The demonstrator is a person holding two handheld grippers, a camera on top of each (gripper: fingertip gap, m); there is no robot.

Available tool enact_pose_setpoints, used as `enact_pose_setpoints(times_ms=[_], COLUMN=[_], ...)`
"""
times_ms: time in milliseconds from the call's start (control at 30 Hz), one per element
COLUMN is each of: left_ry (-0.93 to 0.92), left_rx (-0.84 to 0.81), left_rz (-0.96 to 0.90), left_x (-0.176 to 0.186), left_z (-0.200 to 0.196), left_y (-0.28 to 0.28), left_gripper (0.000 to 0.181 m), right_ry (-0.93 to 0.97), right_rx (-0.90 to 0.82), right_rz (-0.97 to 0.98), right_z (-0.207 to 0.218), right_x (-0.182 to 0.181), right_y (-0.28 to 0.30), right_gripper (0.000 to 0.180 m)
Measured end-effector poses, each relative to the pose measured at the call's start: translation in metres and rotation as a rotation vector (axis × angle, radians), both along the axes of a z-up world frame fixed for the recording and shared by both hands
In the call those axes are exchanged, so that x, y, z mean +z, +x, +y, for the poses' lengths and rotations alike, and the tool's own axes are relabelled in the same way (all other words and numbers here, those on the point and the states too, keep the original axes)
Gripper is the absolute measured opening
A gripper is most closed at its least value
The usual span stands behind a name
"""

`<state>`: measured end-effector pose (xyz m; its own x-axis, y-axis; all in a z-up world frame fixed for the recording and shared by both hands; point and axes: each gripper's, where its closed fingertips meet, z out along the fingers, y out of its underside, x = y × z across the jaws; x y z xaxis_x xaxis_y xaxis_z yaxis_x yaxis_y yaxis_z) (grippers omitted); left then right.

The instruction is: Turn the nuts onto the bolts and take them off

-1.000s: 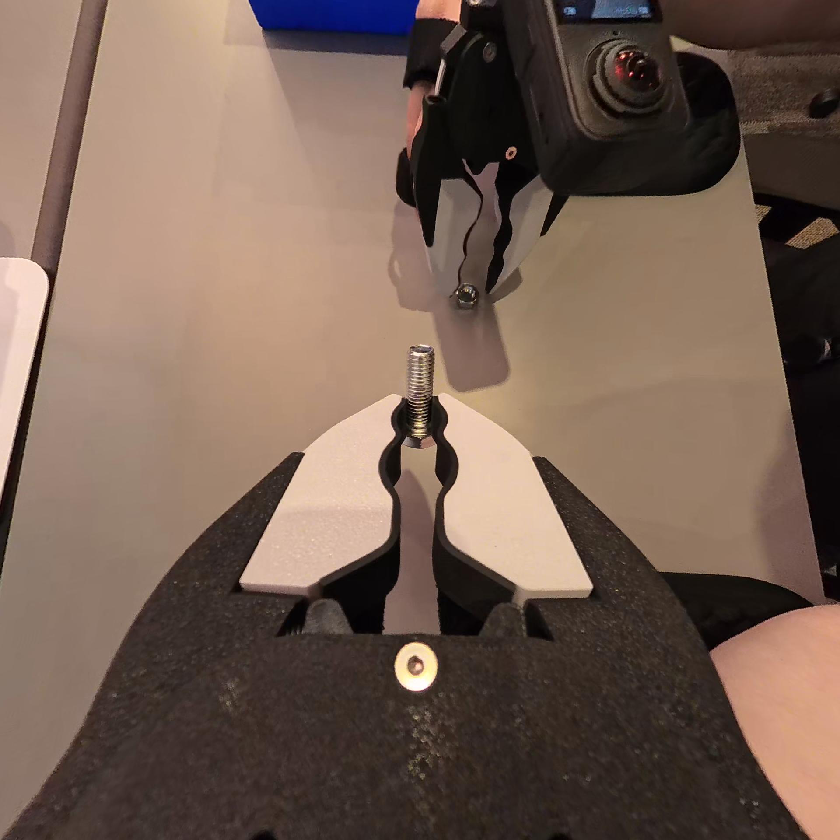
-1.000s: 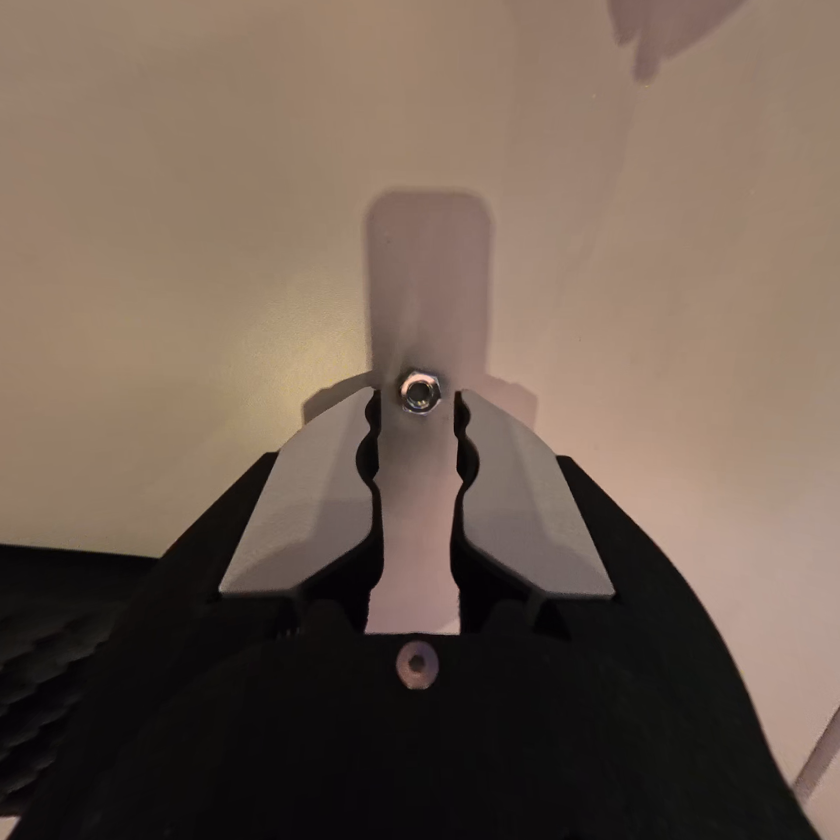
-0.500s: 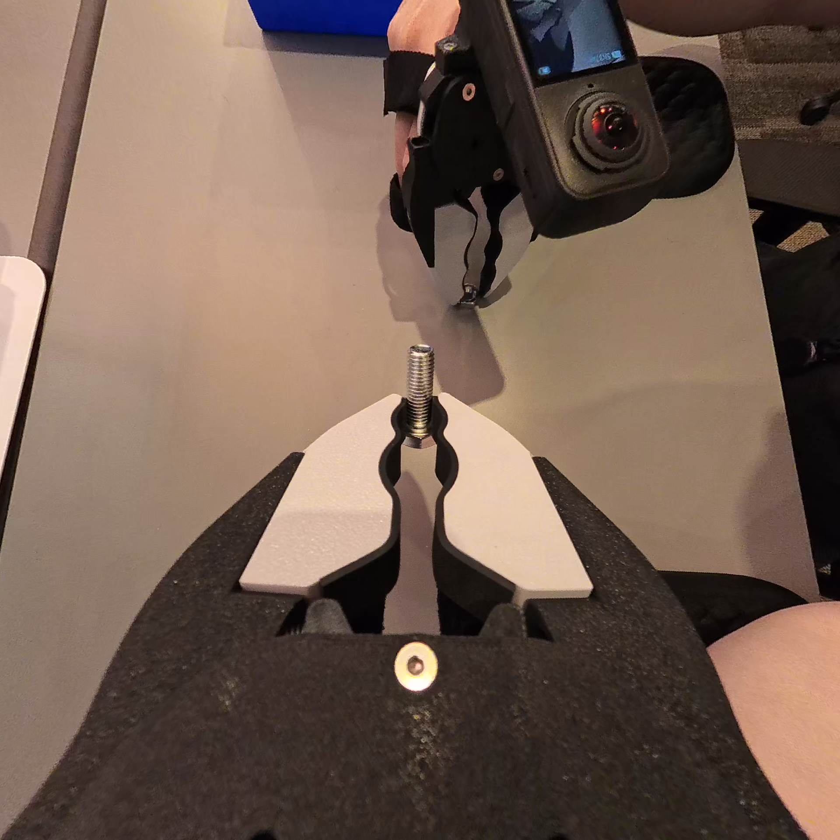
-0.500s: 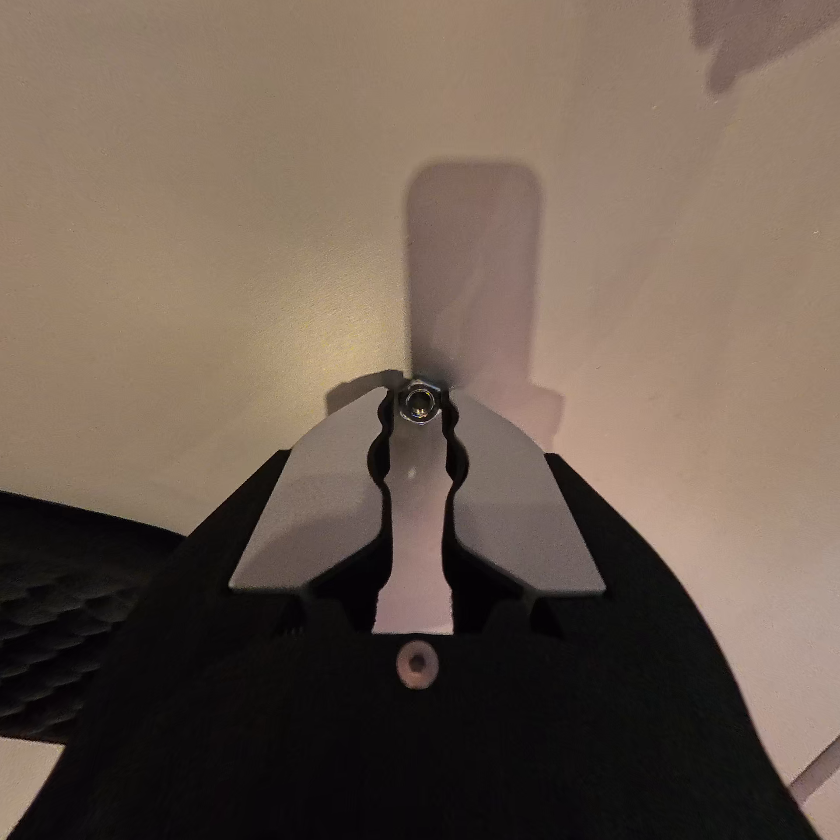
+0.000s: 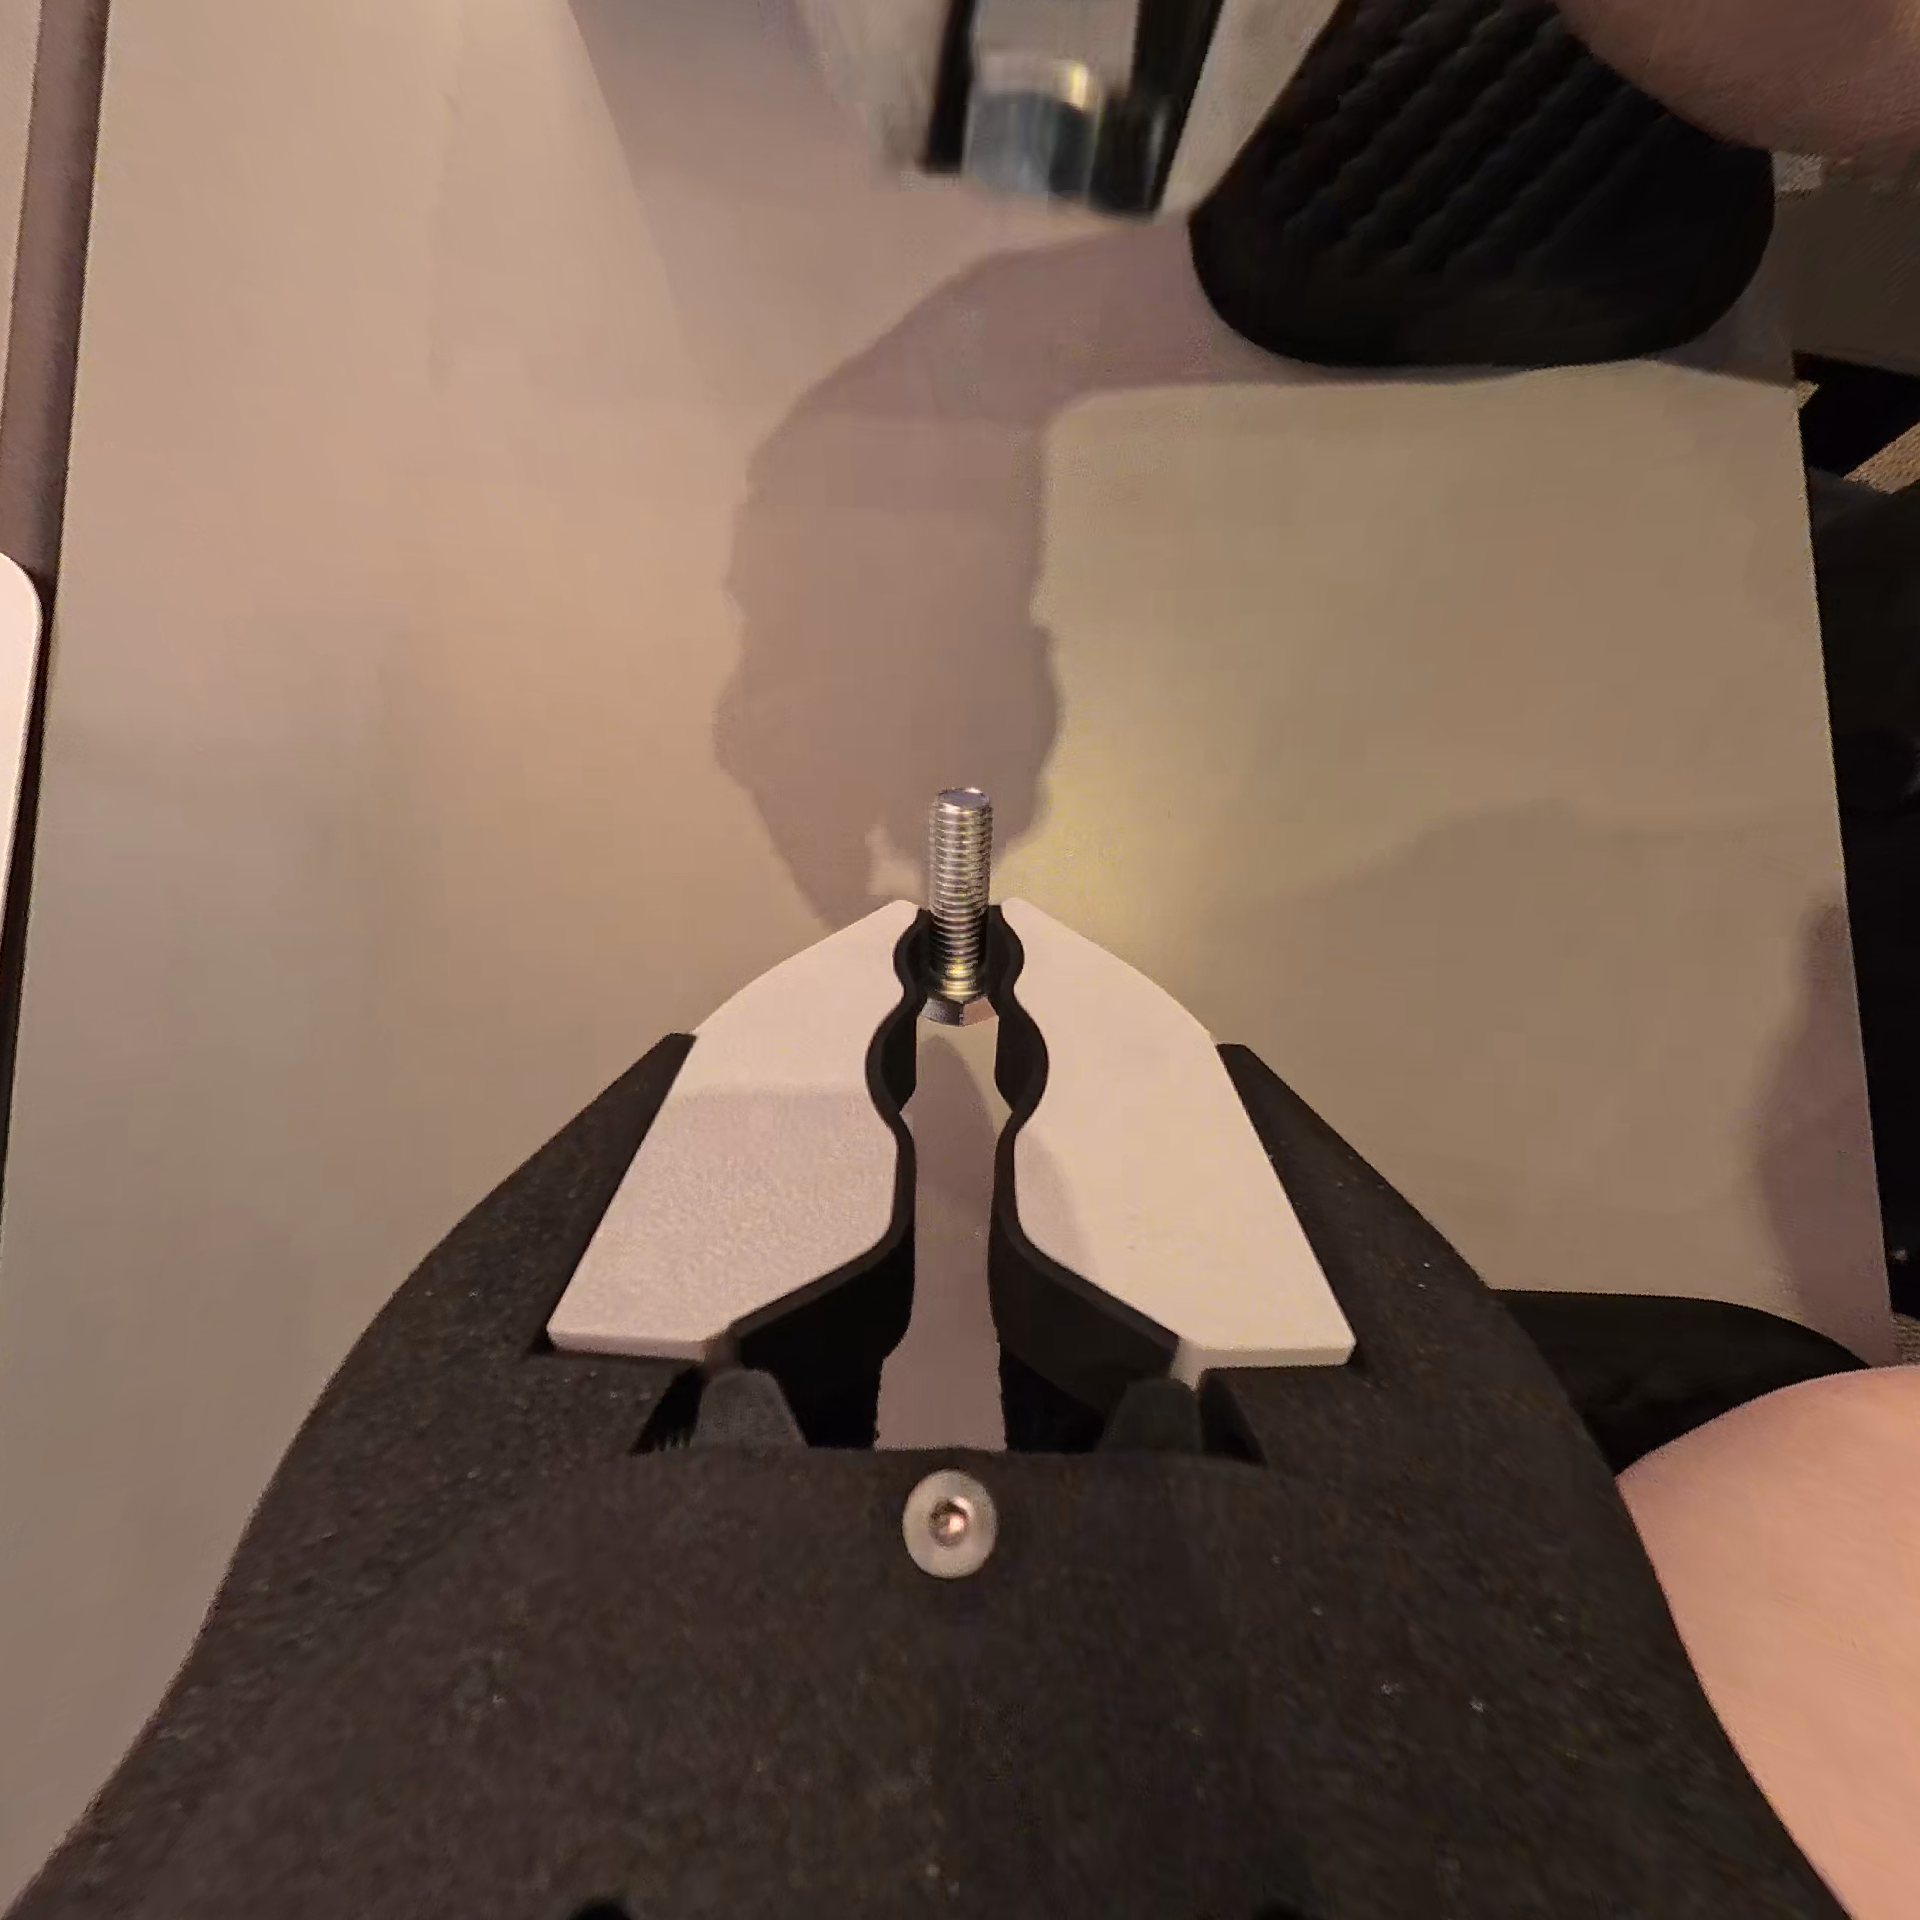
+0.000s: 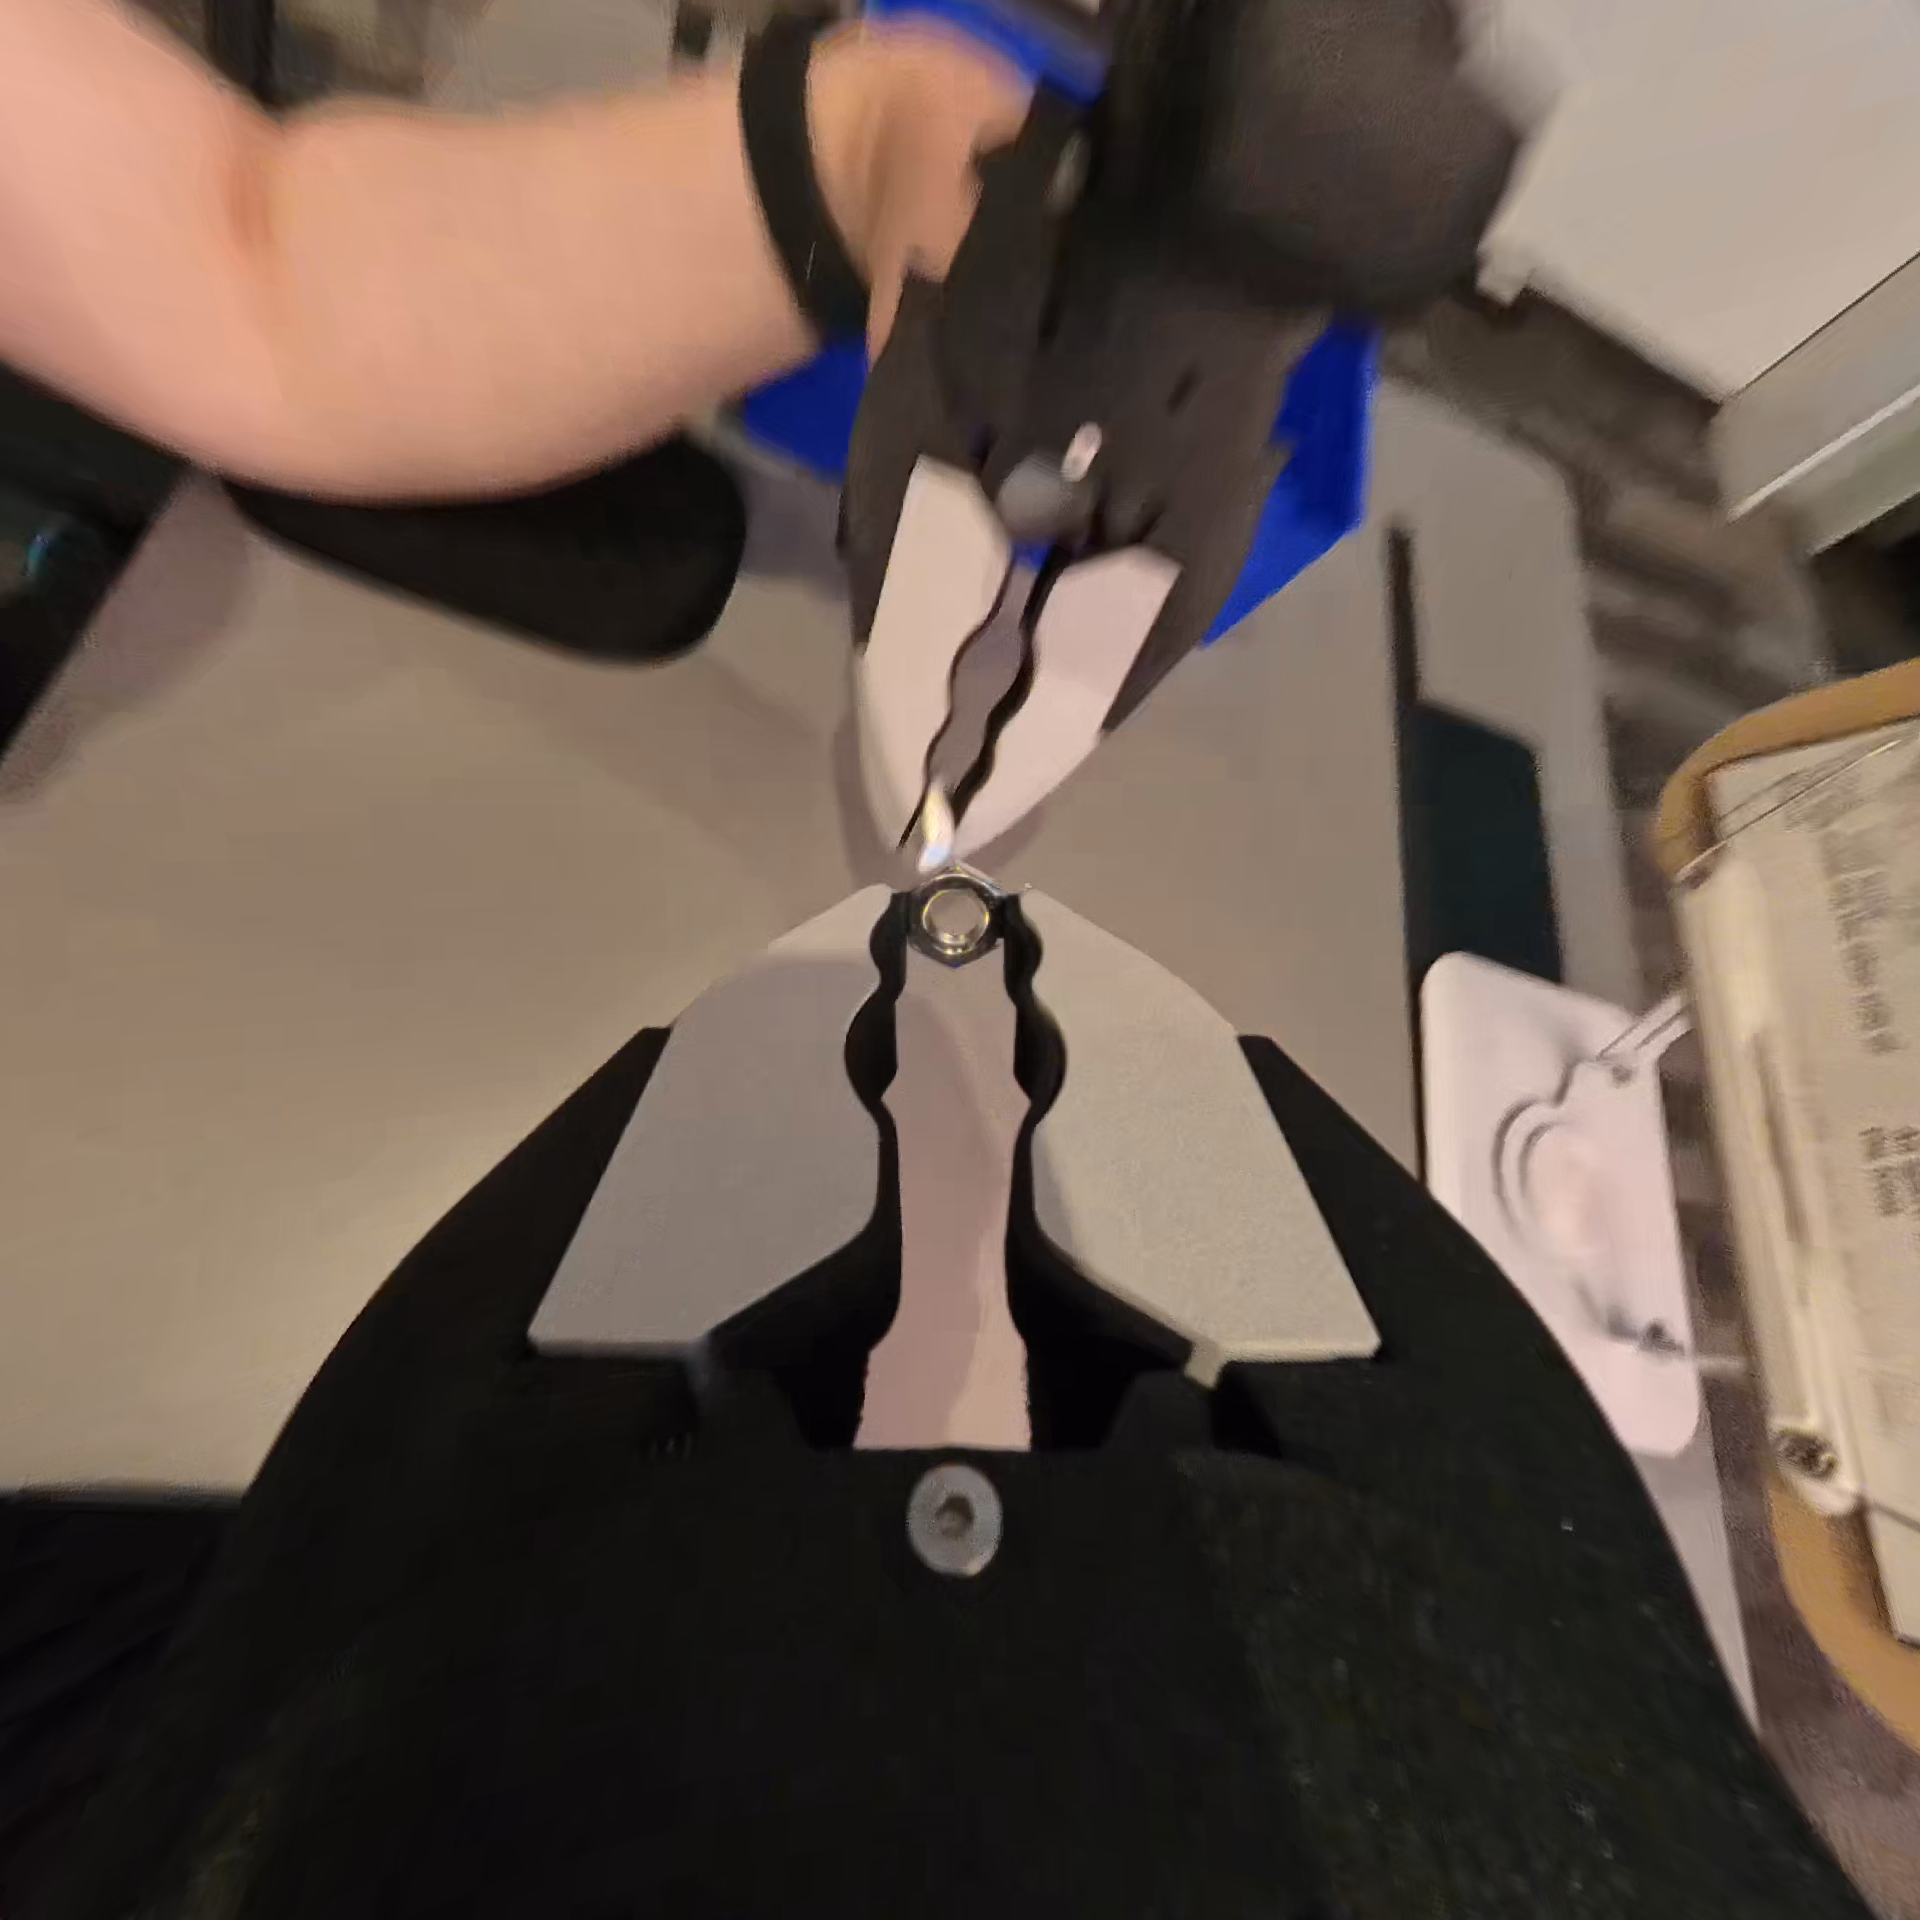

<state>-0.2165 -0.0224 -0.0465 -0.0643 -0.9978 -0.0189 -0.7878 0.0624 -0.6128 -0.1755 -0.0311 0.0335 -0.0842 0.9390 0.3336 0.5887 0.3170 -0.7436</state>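
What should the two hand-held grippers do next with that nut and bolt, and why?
Probably ease the right hand-held gripper forward so the hex nut meets the tip of the bolt, then begin turning. The right one is shut on the nut with its hole facing outward; the left hand-held gripper clamps the bolt by its head end, threads bare. In the right wrist view they sit almost tip to tip.

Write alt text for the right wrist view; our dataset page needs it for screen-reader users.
The right tongs grip a steel hex nut at their tips, its hole facing the camera. Just beyond, the left tongs, held in a person's hand, point a bolt toward the nut above a grey table.
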Motion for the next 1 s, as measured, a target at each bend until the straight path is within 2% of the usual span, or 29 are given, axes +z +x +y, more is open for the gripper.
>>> enact_pose_setpoints(times_ms=[100, 233, 467, 833, 1000], left_ry=[0.019, 0.038, 0.03, -0.059, 0.002], left_rx=[-0.007, -0.02, -0.051, -0.227, -0.117], left_rz=[0.018, 0.029, -0.01, -0.144, -0.161], left_x=[0.001, 0.003, 0.01, 0.034, 0.039], left_z=[-0.003, -0.006, -0.012, -0.048, -0.028], left_y=[0.003, 0.004, 0.004, 0.001, -0.003], left_gripper=[0.009, 0.009, 0.009, 0.009, 0.009], right_ry=[0.036, 0.144, 0.137, 0.195, 0.146], right_rx=[0.048, 0.054, 0.11, 0.209, 0.074], right_rz=[0.11, -0.002, 0.008, 0.022, 0.043], right_z=[-0.006, 0.001, -0.005, -0.04, -0.024], right_x=[0.011, -0.031, -0.041, -0.02, -0.014], right_y=[-0.015, -0.021, -0.031, -0.039, -0.043], right_gripper=[0.017, 0.017, 0.017, 0.017, 0.017])
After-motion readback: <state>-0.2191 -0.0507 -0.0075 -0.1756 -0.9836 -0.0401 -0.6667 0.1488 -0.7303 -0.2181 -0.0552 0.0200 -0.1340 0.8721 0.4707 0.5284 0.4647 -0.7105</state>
